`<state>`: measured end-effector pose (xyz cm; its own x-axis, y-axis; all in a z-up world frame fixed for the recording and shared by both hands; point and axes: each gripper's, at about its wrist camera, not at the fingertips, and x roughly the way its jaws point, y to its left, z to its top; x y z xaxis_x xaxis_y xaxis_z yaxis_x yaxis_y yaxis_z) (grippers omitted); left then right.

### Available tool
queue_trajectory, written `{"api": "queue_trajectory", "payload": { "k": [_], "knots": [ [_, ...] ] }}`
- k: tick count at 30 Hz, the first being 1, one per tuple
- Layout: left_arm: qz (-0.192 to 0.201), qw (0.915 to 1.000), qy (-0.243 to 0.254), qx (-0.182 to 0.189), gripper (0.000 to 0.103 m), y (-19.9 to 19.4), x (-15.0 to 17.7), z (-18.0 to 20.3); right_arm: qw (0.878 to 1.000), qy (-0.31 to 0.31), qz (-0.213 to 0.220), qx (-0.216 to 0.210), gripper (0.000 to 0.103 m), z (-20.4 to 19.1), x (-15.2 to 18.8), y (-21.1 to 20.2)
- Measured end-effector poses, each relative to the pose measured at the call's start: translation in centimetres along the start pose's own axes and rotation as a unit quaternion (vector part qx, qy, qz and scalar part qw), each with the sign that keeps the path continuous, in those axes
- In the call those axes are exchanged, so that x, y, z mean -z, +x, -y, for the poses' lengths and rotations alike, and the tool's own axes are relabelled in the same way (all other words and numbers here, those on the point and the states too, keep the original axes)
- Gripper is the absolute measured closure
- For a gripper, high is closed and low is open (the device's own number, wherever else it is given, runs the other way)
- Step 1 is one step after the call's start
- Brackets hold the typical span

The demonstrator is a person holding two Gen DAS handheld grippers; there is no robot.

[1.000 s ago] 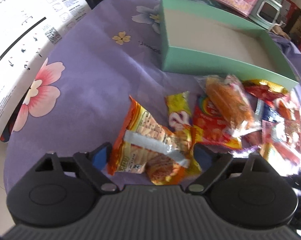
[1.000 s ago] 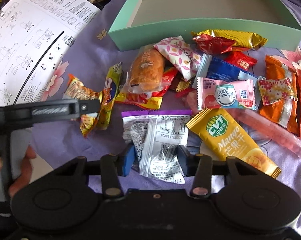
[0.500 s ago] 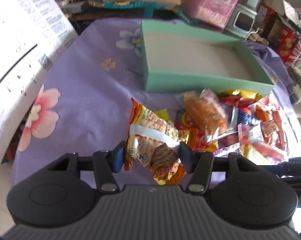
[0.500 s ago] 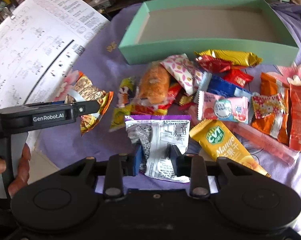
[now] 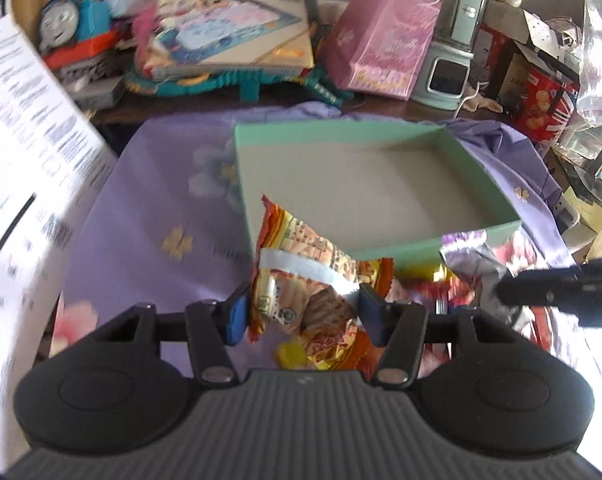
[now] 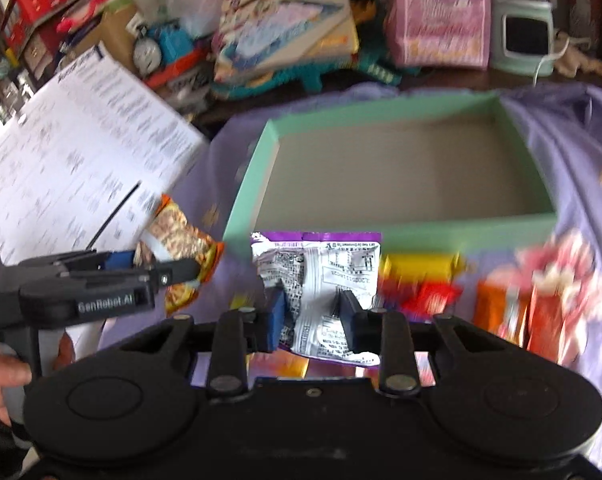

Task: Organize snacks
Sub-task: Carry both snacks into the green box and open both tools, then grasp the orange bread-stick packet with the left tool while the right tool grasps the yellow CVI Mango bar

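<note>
My left gripper (image 5: pixel 301 312) is shut on an orange and yellow snack packet (image 5: pixel 305 276), held off the purple floral cloth just before the near wall of the mint green box (image 5: pixel 397 246). My right gripper (image 6: pixel 310 314) is shut on a white and purple snack packet (image 6: pixel 321 276), also lifted, in front of the mint green box (image 6: pixel 381 228). The box holds nothing. In the right wrist view the left gripper (image 6: pixel 141 270) shows at the left with the orange packet (image 6: pixel 181 240). In the left wrist view the right gripper's finger (image 5: pixel 557 280) and the silver-purple packet (image 5: pixel 473 256) show at the right.
Several loose snacks (image 6: pixel 533 304) lie on the cloth at the right, below the box. A large white printed sheet (image 6: pixel 69 160) covers the left. Toys, books, a pink bag (image 5: pixel 381 44) and a mint appliance (image 5: pixel 449 68) crowd the far side. A hand (image 6: pixel 1 376) grips the left handle.
Both grippers closed on their packets and rose off the cloth toward the box. The snack pile has dropped lower and to the right in view.
</note>
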<state>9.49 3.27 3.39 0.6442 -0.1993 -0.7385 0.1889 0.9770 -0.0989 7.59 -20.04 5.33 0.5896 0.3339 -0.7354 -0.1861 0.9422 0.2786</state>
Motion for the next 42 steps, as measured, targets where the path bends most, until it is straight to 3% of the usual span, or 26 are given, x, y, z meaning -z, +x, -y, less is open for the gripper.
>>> {"api": "queue_trajectory", "payload": {
  "k": [10, 16, 19, 20, 21, 22, 24, 27, 37, 39, 42],
  "knots": [
    [-0.021, 0.9993, 0.031, 0.005, 0.048, 10.3, -9.2, -0.1, 0.999, 0.023, 0.008, 0.028, 0.075, 3.2, -9.7, 9.7],
    [-0.052, 0.9978, 0.038, -0.013, 0.048, 17.0, -11.6, 0.0, 0.999, 0.033, -0.008, 0.040, 0.075, 4.5, -12.7, 16.3],
    [-0.061, 0.9966, 0.049, -0.025, 0.040, 18.6, -12.1, 0.1, 0.999, 0.037, -0.011, 0.037, 0.073, 5.5, -12.9, 17.2],
    [-0.062, 0.9962, 0.052, -0.032, 0.027, 19.0, -12.2, 0.2, 0.998, 0.037, -0.009, 0.041, 0.070, 5.7, -12.9, 17.4],
    [-0.061, 0.9960, 0.053, -0.040, 0.017, 19.2, -12.3, 0.2, 0.998, 0.041, -0.008, 0.041, 0.057, 5.9, -12.7, 17.1],
    [-0.057, 0.9959, 0.051, -0.047, 0.014, 19.3, -12.2, 0.1, 0.998, 0.047, -0.006, 0.041, 0.049, 6.3, -12.7, 17.3],
    [-0.056, 0.9962, 0.047, -0.048, 0.012, 19.3, -12.1, -0.1, 0.997, 0.056, 0.005, 0.049, 0.021, 6.6, -12.4, 16.8],
    [-0.055, 0.9965, 0.038, -0.051, 0.006, 18.7, -12.0, -0.2, 0.997, 0.054, 0.018, 0.056, 0.008, 6.4, -12.0, 15.7],
    [-0.049, 0.9974, 0.020, -0.049, 0.000, 14.0, -9.7, 0.5, 0.998, 0.011, 0.040, 0.052, 0.006, 4.3, -9.8, 11.6],
    [-0.050, 0.9976, 0.019, -0.045, 0.000, 12.9, -8.9, 0.8, 0.997, -0.003, 0.050, 0.054, 0.000, 3.6, -9.3, 10.6],
    [-0.054, 0.9975, 0.018, -0.041, 0.000, 11.4, -7.5, 1.4, 0.998, -0.016, 0.048, 0.048, 0.000, 2.9, -8.4, 8.8]
  ]
}}
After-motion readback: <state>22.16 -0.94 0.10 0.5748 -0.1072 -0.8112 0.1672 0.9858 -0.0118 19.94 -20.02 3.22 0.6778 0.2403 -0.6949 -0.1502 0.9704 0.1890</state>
